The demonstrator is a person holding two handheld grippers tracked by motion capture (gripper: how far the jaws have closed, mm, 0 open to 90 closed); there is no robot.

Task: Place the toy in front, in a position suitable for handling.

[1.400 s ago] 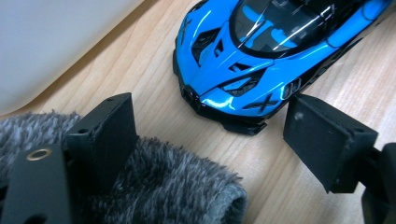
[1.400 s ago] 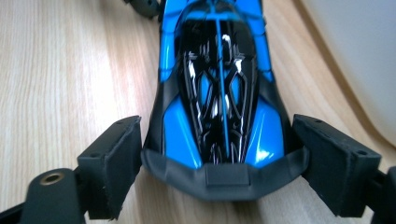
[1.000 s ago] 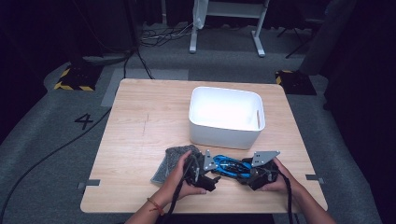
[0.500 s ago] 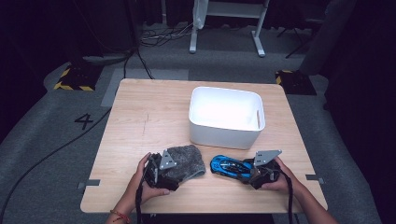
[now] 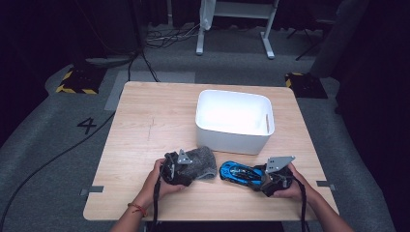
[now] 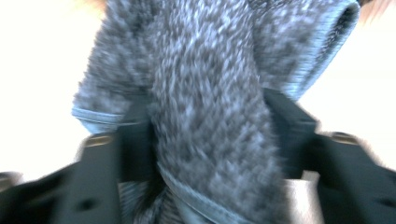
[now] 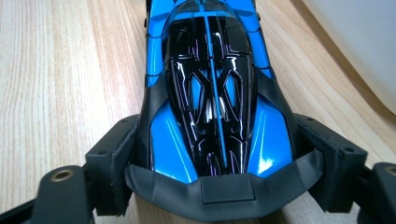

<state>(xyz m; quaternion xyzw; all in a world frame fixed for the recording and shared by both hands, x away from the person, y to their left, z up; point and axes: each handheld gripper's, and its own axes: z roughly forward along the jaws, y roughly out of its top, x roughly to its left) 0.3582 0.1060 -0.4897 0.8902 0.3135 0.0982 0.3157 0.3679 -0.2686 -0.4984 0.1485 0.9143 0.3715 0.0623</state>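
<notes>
A grey fuzzy cloth (image 5: pixel 202 161) lies crumpled near the table's front edge, left of centre. My left gripper (image 5: pixel 185 167) is at its left side. In the left gripper view its jaws have just been closing and now pinch a raised fold of the cloth (image 6: pixel 205 88) between them (image 6: pixel 208 135). A blue and black toy car (image 5: pixel 238 172) sits to the right of the cloth. My right gripper (image 5: pixel 259 177) holds its right end. Its jaws closed a little and now press on both flanks of the car (image 7: pixel 210 84), just ahead of the black rear wing (image 7: pixel 212 154).
A white plastic bin (image 5: pixel 234 137) stands on the wooden table (image 5: pixel 145 125) just behind the cloth and car. Its inside looks bare. Cables trail from both grippers toward the front edge. Grey floor with cables and a stand lies beyond the table.
My left hand has moved left, away from the car, and come down on the grey cloth, where its jaws have closed on a fold. The right gripper has stayed at the car.
</notes>
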